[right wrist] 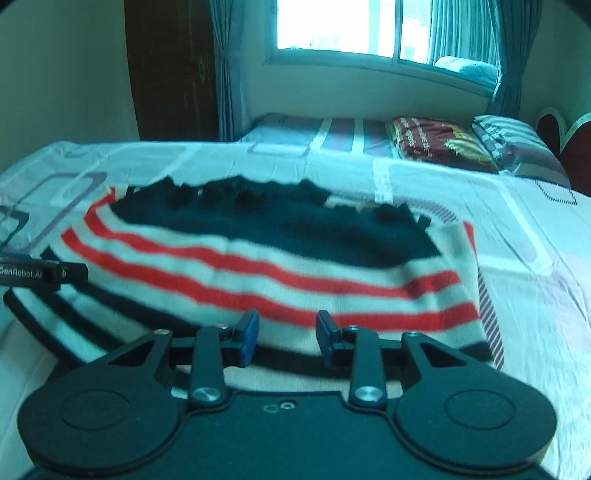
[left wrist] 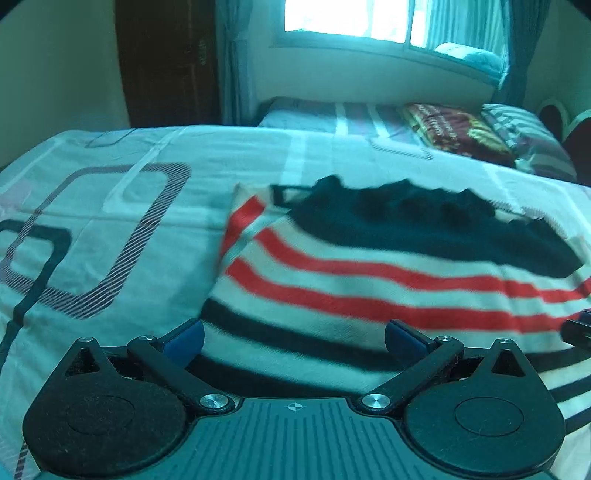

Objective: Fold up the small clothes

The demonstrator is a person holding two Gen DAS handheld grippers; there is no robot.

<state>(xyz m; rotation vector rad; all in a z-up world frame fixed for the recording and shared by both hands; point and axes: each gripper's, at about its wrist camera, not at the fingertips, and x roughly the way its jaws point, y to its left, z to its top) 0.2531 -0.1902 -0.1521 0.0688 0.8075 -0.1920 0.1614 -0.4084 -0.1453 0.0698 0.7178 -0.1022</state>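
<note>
A small knit garment (left wrist: 369, 273) with white, red and dark navy stripes lies on the bed, its navy part with a scalloped edge at the far side. It also shows in the right wrist view (right wrist: 277, 266). My left gripper (left wrist: 293, 338) is open wide over the garment's near left edge, holding nothing. My right gripper (right wrist: 287, 334) is open with a narrower gap over the near hem, holding nothing. The left gripper's finger (right wrist: 44, 273) shows at the left edge of the right wrist view.
The bed sheet (left wrist: 110, 229) is pale with rounded-rectangle prints. A second bed (right wrist: 332, 136) stands behind, bearing a dark red folded blanket (right wrist: 436, 142) and a striped pillow (right wrist: 517, 144). A window (right wrist: 351, 26) with curtains and a dark door (right wrist: 173, 70) lie beyond.
</note>
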